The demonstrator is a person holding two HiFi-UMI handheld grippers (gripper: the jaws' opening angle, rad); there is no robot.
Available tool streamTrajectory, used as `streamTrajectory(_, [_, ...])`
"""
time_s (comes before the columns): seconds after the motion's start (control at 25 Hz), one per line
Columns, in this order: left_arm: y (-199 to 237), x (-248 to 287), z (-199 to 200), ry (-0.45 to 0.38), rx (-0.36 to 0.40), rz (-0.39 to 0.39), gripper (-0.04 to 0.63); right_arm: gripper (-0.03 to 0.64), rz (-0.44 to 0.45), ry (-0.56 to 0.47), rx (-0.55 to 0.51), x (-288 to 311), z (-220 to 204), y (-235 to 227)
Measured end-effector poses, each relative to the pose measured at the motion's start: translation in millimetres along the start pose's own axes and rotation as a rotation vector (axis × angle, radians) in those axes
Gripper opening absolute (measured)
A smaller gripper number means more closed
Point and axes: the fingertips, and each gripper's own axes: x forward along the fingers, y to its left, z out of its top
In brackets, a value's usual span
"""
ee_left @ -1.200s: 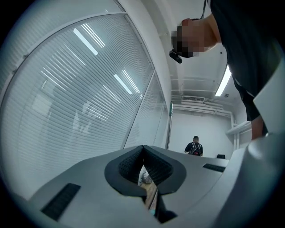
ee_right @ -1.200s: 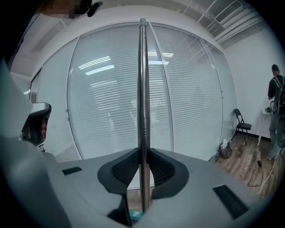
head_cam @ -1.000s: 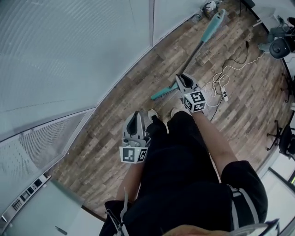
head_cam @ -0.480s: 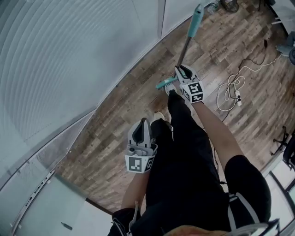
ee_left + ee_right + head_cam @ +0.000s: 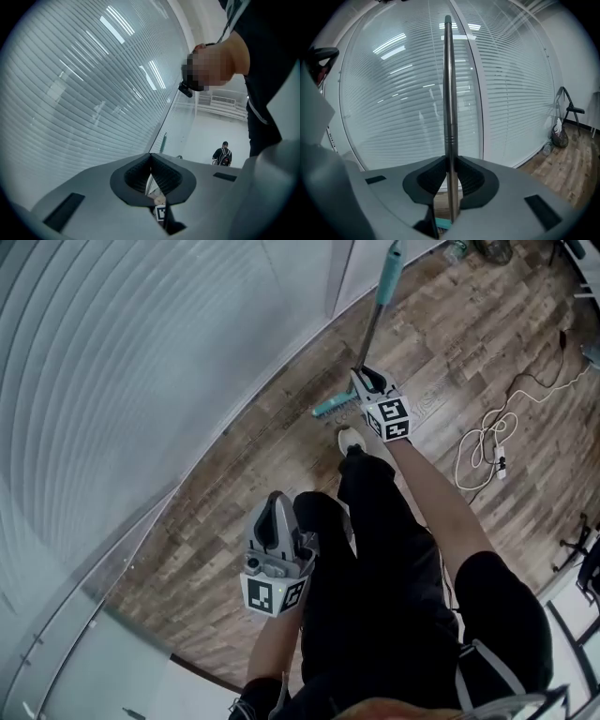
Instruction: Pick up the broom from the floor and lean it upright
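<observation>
Holding the grey plastic left gripper [image 5: 277, 507] low beside black trousers [image 5: 375, 549], its two ribbed black rubber pads pressed together tip to tip, with nothing between them. Carrying one black-and-white square-marker cube at the rear of each tool, two cubes in all. Holding the matching right gripper [image 5: 366, 378] farther out, pinching the smooth, round, bare-metal shaft of the one slim broom [image 5: 373, 329] between both ribbed pads, low on the shaft and near the brush end. Holding that broom raised steeply, with its teal plastic brush head [image 5: 333, 408] down by the floor close to the wall's foot and its teal grip sleeve [image 5: 391, 261] at the top edge of the head view; not being able to tell whether the bristles are touching the planks. Standing on brown, matte wood-grain plank floor [image 5: 450, 343], with one white shoe [image 5: 350, 439] showing just beside the brush head. Seeing, off to the right, one thin white cable [image 5: 483, 437] lying in loose loops on the planks, well apart from the broom. Facing, beyond the shaft, a tall glass wall [image 5: 141, 381] lined with fine horizontal white blind slats. Seeing too, in the right gripper view, one dark folding chair [image 5: 568, 108] standing at the far side of the room.
</observation>
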Motion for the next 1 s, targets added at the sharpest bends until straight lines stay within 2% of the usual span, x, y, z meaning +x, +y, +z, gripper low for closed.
streamTrajectory(0.16, [9.2,24.9,-23.9,0.000,0.033,-0.025,0.018,0.077,0.001,0.004,-0.001,40.9,-20.7,-25.2])
streamTrajectory(0.4, [30.4,49.6,-37.5,0.010,0.037,0.040,0.018,0.078,0.019,0.075,-0.082,79.3,-46.6,-41.4])
streamTrajectory(0.52, [33.0,58.4,-38.1,0.012,0.036,0.048,0.018,0.080,0.037,0.104,-0.101,92.3,-51.8,-47.8])
streamTrajectory(0.84, [32.2,75.4,-47.1,0.056,0.050,0.056,0.018,0.080,0.064,0.142,-0.020,119.4,-67.9,-60.7])
streamTrajectory(1.0, [28.0,81.1,-46.2,0.067,0.048,0.068,0.018,0.081,0.094,0.170,-0.030,132.5,-66.4,-63.4])
